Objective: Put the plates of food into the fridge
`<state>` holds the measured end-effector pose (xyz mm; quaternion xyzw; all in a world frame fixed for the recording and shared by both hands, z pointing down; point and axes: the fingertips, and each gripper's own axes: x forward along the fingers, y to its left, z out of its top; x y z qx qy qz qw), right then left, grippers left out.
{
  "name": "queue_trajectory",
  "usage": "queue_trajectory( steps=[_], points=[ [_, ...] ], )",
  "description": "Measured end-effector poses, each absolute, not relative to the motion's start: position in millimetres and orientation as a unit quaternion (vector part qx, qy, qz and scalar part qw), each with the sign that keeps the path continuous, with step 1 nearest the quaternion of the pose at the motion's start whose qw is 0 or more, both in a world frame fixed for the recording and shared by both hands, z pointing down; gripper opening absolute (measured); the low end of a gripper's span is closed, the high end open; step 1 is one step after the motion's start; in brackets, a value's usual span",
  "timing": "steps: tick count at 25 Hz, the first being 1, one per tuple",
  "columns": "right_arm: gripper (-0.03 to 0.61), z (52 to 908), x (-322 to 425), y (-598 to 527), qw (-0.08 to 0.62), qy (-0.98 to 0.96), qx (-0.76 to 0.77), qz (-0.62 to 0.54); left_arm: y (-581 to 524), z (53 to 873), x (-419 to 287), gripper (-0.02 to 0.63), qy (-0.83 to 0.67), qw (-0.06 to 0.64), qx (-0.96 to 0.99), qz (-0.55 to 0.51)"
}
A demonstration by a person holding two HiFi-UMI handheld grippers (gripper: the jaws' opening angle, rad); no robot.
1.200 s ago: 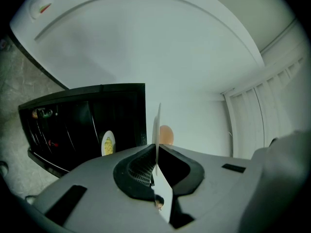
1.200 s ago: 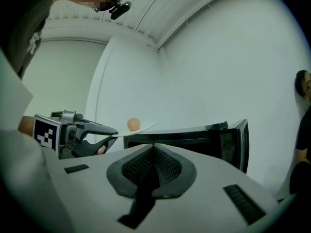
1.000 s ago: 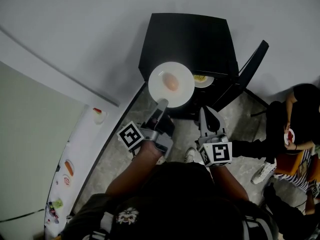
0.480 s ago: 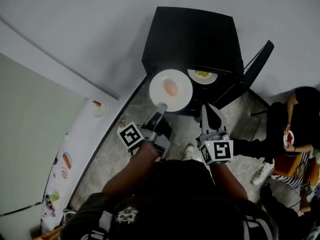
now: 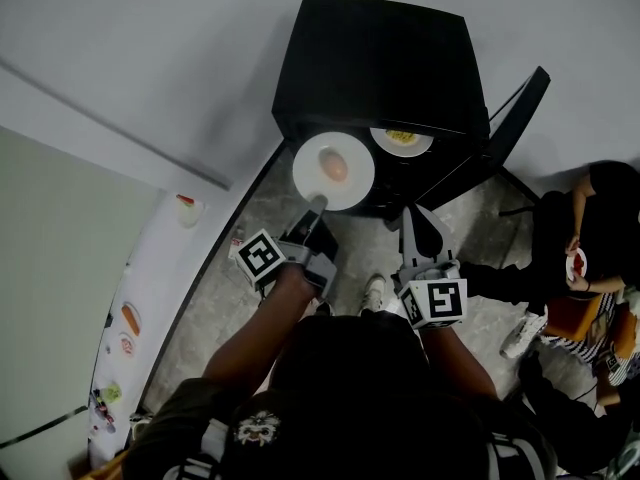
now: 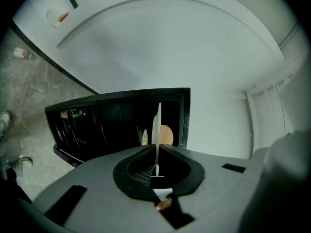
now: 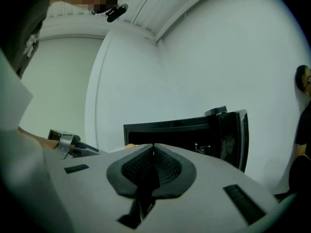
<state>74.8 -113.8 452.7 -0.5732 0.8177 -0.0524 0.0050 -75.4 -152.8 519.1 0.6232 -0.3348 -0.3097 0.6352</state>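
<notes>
The left gripper (image 5: 318,206) is clamping the plate (image 5: 334,171) by its near rim at the open fridge (image 5: 380,58). It should be going in level, left of the shelved plate (image 5: 402,140). The right gripper (image 5: 417,218) is idling, fingers together.

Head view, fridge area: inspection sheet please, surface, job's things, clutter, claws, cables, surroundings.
Surface: white table at left, bearing small dishes of food.
Job's things: black fridge, door open; plate of yellow food inside; white plate with an orange-brown item before its opening.
Clutter: small pale item on the floor.
Claws: left claw shut on the white plate's rim; right claw shut, empty.
Cables: nothing seen.
Surroundings: speckled grey floor, pale wall, seated people at right.
</notes>
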Motion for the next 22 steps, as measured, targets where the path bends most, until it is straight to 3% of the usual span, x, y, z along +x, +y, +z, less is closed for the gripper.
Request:
queue_trajectory(
  steps=[22],
  points=[
    [0.026, 478.4, 92.3, -126.4, -0.005, 0.803, -0.591, -0.075, -233.1, 571.1, -57.3, 0.032, -0.384, 0.634, 0.591, -0.318]
  ],
)
